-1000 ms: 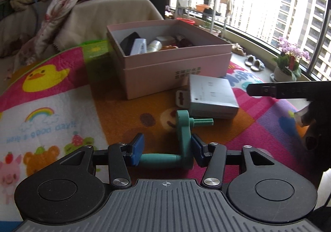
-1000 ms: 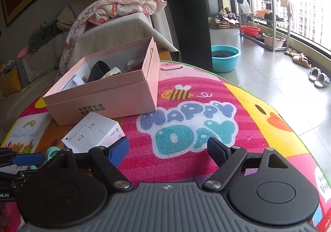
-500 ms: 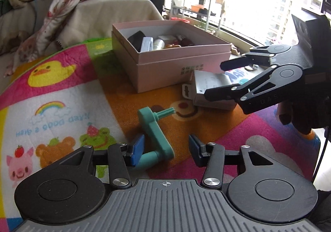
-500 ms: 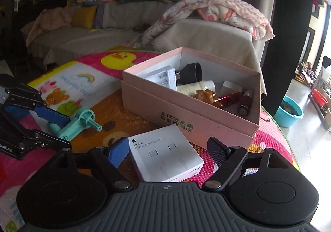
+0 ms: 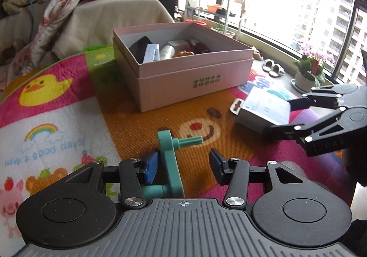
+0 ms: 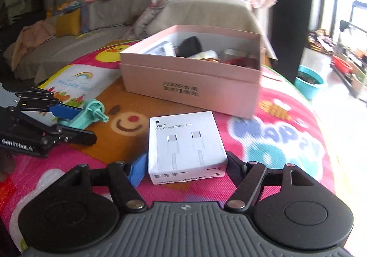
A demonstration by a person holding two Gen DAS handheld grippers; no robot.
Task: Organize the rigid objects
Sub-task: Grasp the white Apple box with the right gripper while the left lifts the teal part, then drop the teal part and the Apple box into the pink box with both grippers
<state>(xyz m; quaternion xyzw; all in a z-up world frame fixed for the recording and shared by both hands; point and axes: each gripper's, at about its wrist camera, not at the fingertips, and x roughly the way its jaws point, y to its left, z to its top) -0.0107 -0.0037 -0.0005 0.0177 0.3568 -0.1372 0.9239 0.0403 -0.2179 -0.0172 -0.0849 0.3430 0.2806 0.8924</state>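
Jaws open on both: left gripper straddles the teal crank, right gripper straddles the white cable box, neither clamped.

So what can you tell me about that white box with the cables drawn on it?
The white box is flat, square and looks like cardboard, printed with a logo, "USB-C" and two cable ends. It lies closed on the colourful mat, in front of the pink box. The right gripper is open around its near end, one finger on each side; whether they touch it is unclear.
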